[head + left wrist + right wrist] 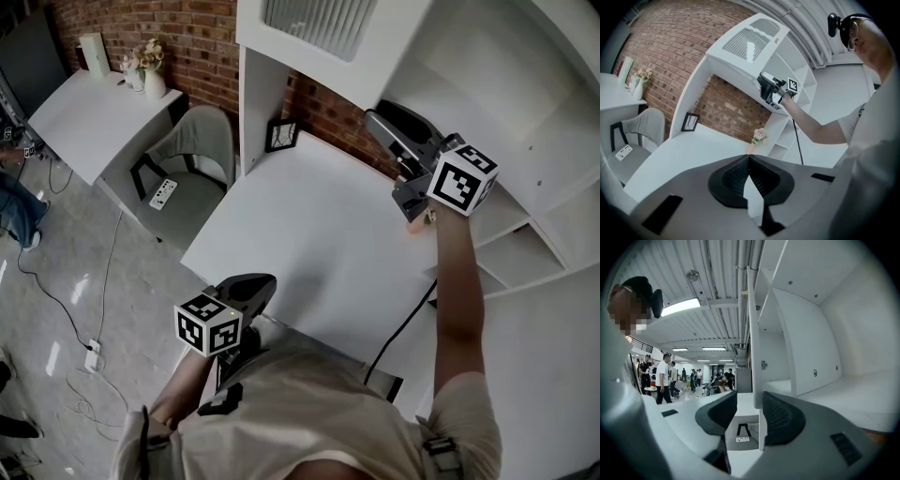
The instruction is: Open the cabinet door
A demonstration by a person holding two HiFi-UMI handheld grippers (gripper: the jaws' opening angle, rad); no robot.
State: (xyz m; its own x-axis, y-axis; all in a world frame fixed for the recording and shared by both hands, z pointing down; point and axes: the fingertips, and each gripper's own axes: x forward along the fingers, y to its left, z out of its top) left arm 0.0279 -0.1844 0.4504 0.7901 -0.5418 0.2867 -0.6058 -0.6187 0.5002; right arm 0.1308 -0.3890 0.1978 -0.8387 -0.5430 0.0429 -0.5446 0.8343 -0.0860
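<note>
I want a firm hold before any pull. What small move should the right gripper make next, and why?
Probably close the right gripper onto the edge of the cabinet door. The thin white panel stands between its jaws, close to one jaw, but a gap shows at the other, so nothing looks clamped yet and a pull now might slip.

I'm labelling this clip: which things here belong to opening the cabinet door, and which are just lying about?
In the job: cabinet door, its edge between the jaws of the open right gripper.
Lying about: picture frame, flower vase, chair, desk, shut left gripper.
</note>
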